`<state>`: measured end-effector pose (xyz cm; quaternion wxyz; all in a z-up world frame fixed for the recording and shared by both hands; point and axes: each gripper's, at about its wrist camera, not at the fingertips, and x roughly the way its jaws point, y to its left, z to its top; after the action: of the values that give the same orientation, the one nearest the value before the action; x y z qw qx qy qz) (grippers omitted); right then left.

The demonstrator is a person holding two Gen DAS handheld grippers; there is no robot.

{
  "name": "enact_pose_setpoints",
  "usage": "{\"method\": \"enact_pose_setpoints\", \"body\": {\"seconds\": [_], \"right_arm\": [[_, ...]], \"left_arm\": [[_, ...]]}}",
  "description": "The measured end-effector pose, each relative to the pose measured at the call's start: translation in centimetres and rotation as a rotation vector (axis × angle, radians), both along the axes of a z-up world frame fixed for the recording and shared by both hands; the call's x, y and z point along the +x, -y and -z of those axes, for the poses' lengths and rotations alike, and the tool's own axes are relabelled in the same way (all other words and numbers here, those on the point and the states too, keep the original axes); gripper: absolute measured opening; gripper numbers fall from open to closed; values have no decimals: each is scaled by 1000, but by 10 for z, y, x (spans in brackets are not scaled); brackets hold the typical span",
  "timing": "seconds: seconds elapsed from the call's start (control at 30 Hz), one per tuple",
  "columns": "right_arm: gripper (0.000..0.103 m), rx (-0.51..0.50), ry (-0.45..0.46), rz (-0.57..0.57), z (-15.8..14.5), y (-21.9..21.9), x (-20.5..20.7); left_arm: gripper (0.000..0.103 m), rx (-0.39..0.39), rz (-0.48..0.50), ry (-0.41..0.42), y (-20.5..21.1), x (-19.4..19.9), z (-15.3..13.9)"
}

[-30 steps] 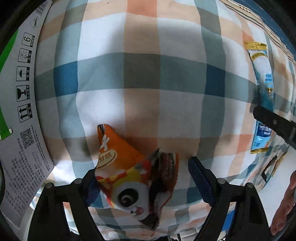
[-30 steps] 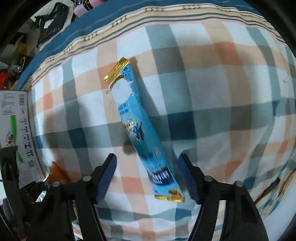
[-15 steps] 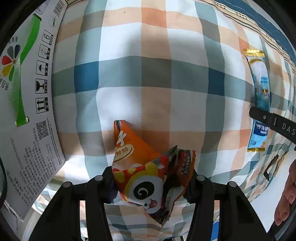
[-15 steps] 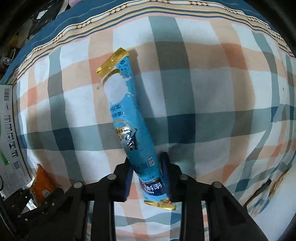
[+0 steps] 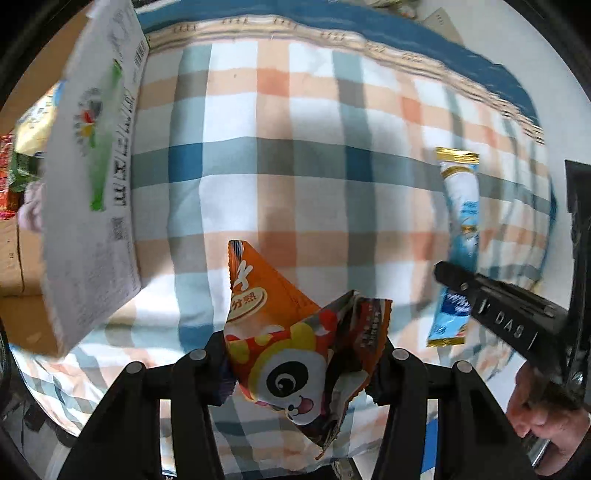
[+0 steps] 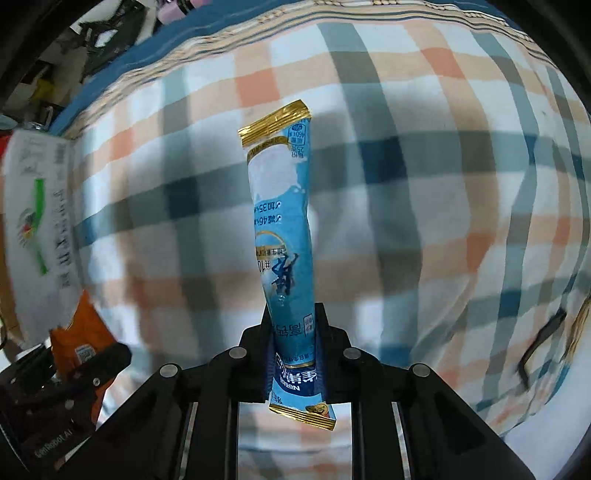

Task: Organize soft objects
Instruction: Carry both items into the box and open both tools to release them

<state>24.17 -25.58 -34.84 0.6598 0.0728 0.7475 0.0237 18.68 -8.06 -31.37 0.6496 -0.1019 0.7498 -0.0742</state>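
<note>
My left gripper (image 5: 303,354) is shut on an orange snack packet with a panda face (image 5: 291,343) and holds it above the checked cloth (image 5: 295,147). My right gripper (image 6: 293,354) is shut on the lower end of a long blue stick sachet with gold ends (image 6: 282,229), lifted off the cloth and pointing away from me. The sachet (image 5: 461,229) and the right gripper's finger (image 5: 495,306) also show at the right of the left wrist view. The orange packet (image 6: 79,332) shows at the lower left of the right wrist view.
A white cardboard box with printed symbols and a green stripe (image 5: 92,192) stands at the left, and shows in the right wrist view (image 6: 37,229). More packets (image 5: 22,147) lie beyond it. The cloth's blue border (image 5: 369,22) runs along the far edge. A hand (image 5: 546,413) is at lower right.
Both grippers closed on their packets and lifted them off the cloth. The box now looms closer at the left in both views.
</note>
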Motion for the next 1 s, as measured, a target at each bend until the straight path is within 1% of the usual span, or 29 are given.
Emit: {"method": "enact_pose_setpoints", "body": {"seconds": [0.07, 0.2, 0.23, 0.33, 0.37, 0.43, 0.47, 0.5, 0.57, 0.63, 0.67, 0.77, 0.8, 0.9, 1.0], "right_arm": [[19, 31, 22, 5, -16, -8, -12], [19, 85, 78, -8, -51, -26, -32], [19, 95, 92, -13, -60, -31, -35], [19, 130, 142, -37, -93, -62, -42], [19, 141, 157, -45, -102, -70, -42], [19, 159, 183, -72, -120, -91, -45], [19, 170, 194, -84, -128, -103, -46], [19, 184, 208, -106, -138, -122, -47], [19, 199, 225, -130, -154, -142, -48], [19, 220, 236, -158, -163, -178, -51], [19, 229, 241, -168, -167, -195, -51], [19, 258, 237, -188, -171, -238, -48], [19, 263, 235, -195, -171, -250, -47], [19, 251, 228, -213, -164, -291, -40], [19, 252, 205, -210, -152, -319, -34]], "left_arm": [[50, -23, 1, 27, -9, -10, -16], [50, -63, -5, 84, -40, -29, -51], [50, -72, -9, 96, -46, -22, -60], [50, -96, -28, 152, -79, -35, -92], [50, -97, -37, 171, -87, -27, -106], [50, -100, -48, 200, -103, -31, -121], [50, -100, -64, 220, -120, -33, -132], [50, -102, -75, 235, -135, -37, -139], [50, -93, -98, 259, -159, -40, -148], [50, -84, -120, 272, -180, -36, -149], [50, -78, -142, 278, -200, -35, -151], [50, -52, -187, 285, -233, -27, -148], [50, -34, -210, 285, -253, -24, -146], [50, -8, -260, 272, -292, -15, -136], [50, 22, -294, 249, -323, -4, -120]]}}
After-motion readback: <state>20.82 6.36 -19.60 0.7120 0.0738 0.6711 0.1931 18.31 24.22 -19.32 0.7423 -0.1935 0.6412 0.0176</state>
